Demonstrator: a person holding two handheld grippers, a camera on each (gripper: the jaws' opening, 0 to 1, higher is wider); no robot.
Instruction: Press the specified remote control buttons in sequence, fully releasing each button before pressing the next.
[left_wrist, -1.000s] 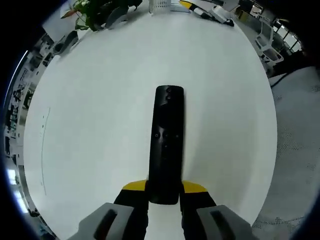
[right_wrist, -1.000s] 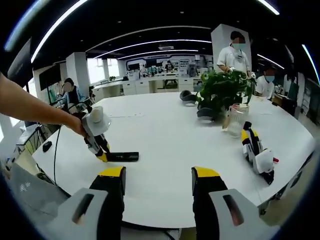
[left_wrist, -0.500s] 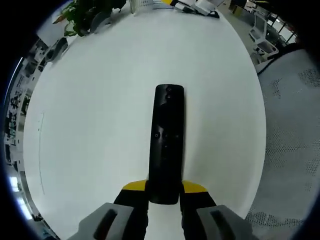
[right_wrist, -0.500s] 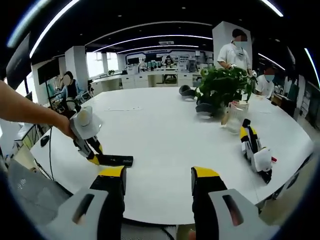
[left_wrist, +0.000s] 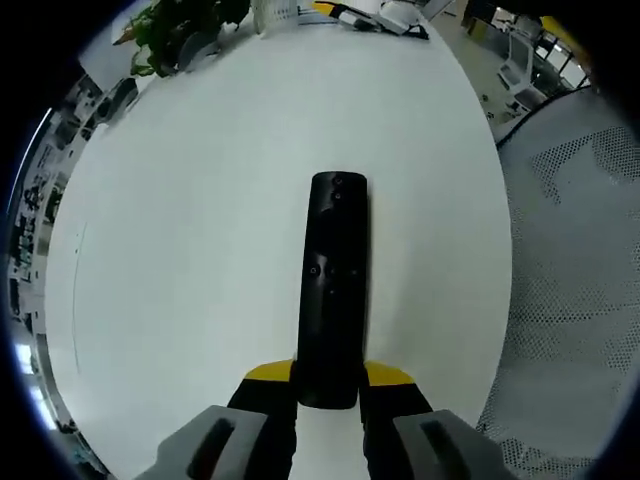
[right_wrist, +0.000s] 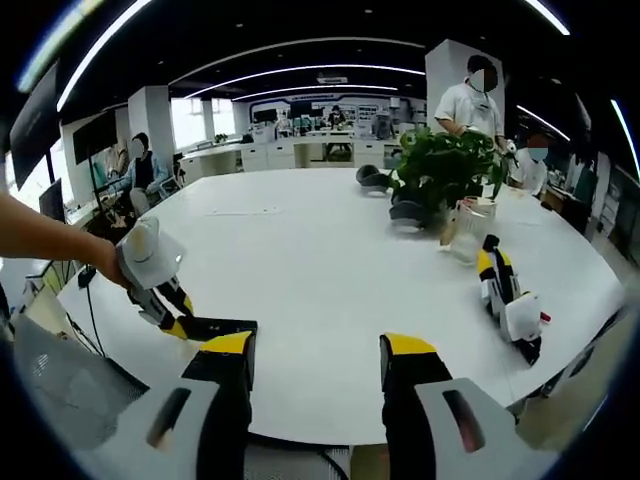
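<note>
Between the jaws of the left gripper (left_wrist: 328, 392) the near end of the black remote control (left_wrist: 334, 285) is clamped, its length running straight ahead over the white table (left_wrist: 190, 200), with the small buttons (left_wrist: 333, 270) facing up. The right gripper (right_wrist: 315, 350) is held well back at the table edge, its jaws wide apart and empty. For a clean press, the remote should be kept level and steady while the right jaws are narrowed and one tip is brought squarely onto a single button, then fully lifted.
</note>
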